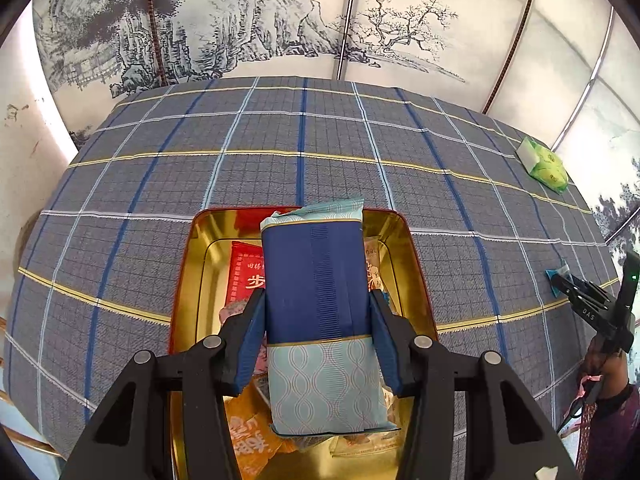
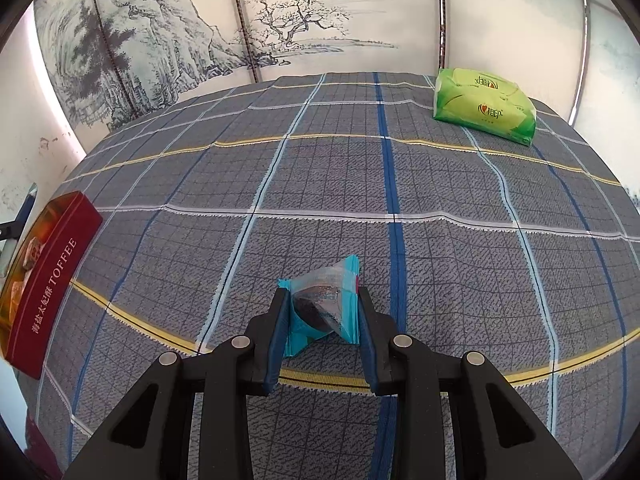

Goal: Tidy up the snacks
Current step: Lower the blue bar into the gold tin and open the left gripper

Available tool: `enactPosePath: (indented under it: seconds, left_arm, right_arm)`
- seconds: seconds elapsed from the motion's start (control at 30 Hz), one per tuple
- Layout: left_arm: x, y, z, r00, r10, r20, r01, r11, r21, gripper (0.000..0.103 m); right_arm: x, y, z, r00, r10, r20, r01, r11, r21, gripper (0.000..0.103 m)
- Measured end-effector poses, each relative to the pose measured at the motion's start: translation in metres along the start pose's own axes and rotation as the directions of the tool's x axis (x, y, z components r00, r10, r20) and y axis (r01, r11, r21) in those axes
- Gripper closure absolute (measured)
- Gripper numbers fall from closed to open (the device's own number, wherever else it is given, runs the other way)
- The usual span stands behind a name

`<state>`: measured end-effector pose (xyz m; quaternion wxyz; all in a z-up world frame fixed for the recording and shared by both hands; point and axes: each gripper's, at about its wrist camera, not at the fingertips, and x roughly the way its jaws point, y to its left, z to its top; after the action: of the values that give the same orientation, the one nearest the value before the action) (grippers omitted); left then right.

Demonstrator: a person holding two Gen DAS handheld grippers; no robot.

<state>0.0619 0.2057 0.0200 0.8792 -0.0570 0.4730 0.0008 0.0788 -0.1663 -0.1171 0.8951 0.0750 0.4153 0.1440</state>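
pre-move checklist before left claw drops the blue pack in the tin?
1. Left claw gripping blue pack: ok, pads press both sides.
2. Pack over the open tin: ok.
3. Room in tin: cannot tell; red packet and orange packet already lie inside, pack hides the rest.
4. Right claw shut on small teal snack: ok.
5. Right claw away from the tin: ok, off to the side over the tablecloth.
6. Green pack out of the way: ok, at far edge.
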Motion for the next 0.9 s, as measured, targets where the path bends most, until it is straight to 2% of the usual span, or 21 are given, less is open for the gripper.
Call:
enactPosePath:
  seconds: [0.9]
  left_arm:
    - [0.033, -0.001, -0.006, 0.998, 0.041, -0.041, -0.040, 0.999, 0.027, 0.057]
  right_arm:
    - [0.001, 0.003, -0.001, 1.000, -0.019, -0.003, 0.019, 1.000, -0.015, 0.071]
